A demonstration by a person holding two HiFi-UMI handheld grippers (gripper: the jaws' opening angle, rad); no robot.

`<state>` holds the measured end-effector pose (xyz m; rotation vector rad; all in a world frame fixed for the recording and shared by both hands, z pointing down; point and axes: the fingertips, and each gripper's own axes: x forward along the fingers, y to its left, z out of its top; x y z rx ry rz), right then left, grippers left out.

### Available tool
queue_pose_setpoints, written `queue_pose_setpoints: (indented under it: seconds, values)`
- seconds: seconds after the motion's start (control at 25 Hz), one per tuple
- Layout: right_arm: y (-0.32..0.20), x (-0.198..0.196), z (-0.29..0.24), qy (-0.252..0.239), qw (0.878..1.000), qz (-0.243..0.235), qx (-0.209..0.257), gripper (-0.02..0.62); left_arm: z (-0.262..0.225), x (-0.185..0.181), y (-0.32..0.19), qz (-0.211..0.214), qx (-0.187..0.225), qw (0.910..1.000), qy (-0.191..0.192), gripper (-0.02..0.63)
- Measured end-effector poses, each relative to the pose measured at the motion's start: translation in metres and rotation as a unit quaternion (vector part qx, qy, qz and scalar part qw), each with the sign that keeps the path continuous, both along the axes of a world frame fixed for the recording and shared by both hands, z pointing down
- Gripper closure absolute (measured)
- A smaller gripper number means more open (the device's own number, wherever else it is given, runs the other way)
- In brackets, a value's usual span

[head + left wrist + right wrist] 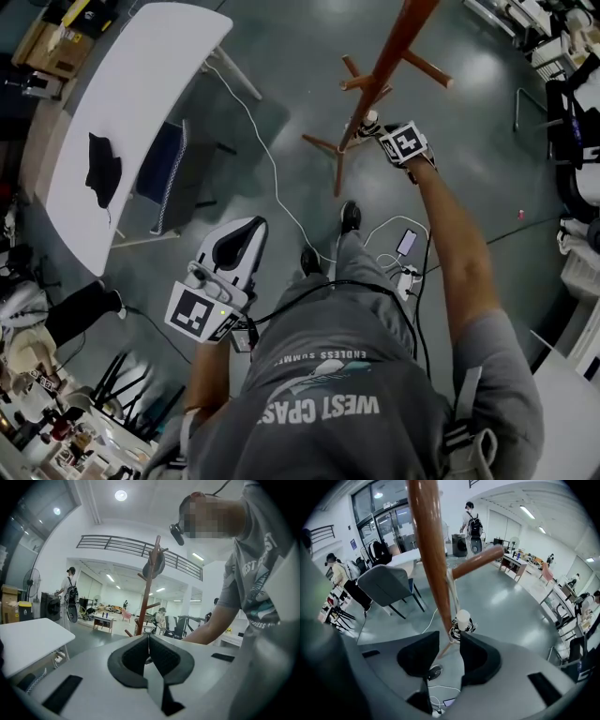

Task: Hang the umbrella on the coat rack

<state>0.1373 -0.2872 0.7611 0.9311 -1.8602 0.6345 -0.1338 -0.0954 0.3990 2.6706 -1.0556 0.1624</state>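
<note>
The brown wooden coat rack (396, 45) stands on the grey floor ahead of me. A small folded umbrella (462, 622), with a white handle end and black-and-white patterned fabric, hangs close against the pole (432, 559). A pale cord runs up from it toward a side peg (480, 560). My right gripper (449, 637) points steeply down just short of the umbrella, open, with nothing between its jaws. In the head view it sits at the pole (380, 131), next to the umbrella (367, 121). My left gripper (149, 638) is held low at my left (251, 227), shut and empty.
A white table (122, 103) with a black cloth (101, 167) stands at the left, a grey chair (169, 173) beside it. Cables, a power strip (405, 277) and a phone (407, 242) lie on the floor by my feet. Other people stand far off.
</note>
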Motion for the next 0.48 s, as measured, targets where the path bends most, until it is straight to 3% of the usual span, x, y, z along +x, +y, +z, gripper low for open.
queue_pose_setpoints:
  seconds: [0.24,0.48]
  values:
    - [0.021,-0.008,-0.089,-0.087,0.993,0.039,0.071,0.476,-0.015,-0.012,-0.001,-0.005,0.023,0.9997,-0.002,0.588]
    - [0.063,-0.018,-0.241,-0.184,0.959,0.071,0.203,0.532,-0.033,-0.029,-0.006,-0.020,0.052,0.9984,-0.004,0.588]
